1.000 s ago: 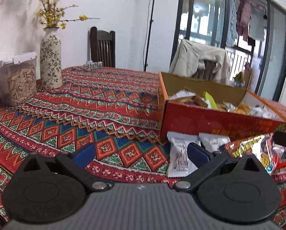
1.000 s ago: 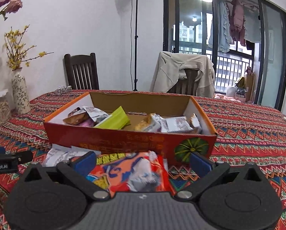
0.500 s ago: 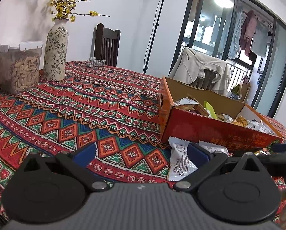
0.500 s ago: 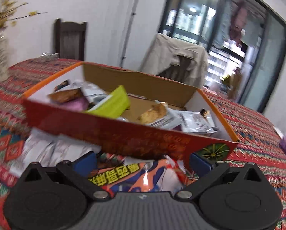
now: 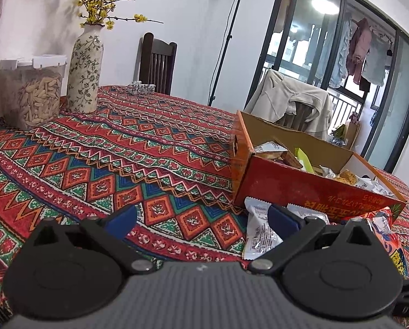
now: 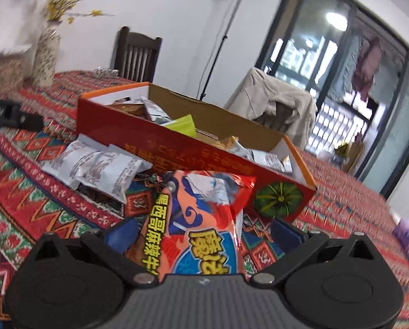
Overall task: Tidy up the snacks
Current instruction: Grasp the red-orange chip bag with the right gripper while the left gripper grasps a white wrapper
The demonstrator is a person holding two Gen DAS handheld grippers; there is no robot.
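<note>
Right wrist view: the right gripper (image 6: 203,229) has its jaws spread wide around an orange snack bag (image 6: 201,219), glossy and crinkled with blue-white artwork and yellow lettering, lying on the patterned tablecloth (image 6: 26,200) just before the red cardboard box (image 6: 193,150). The left gripper (image 5: 201,215) is likewise open and empty, beside white snack packets (image 5: 259,233) lying against the box front.

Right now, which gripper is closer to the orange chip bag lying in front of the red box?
Right. The right gripper has the orange chip bag lying between its open fingers. The left gripper sits off to the bag's left, open over the tablecloth near the white packets.
</note>
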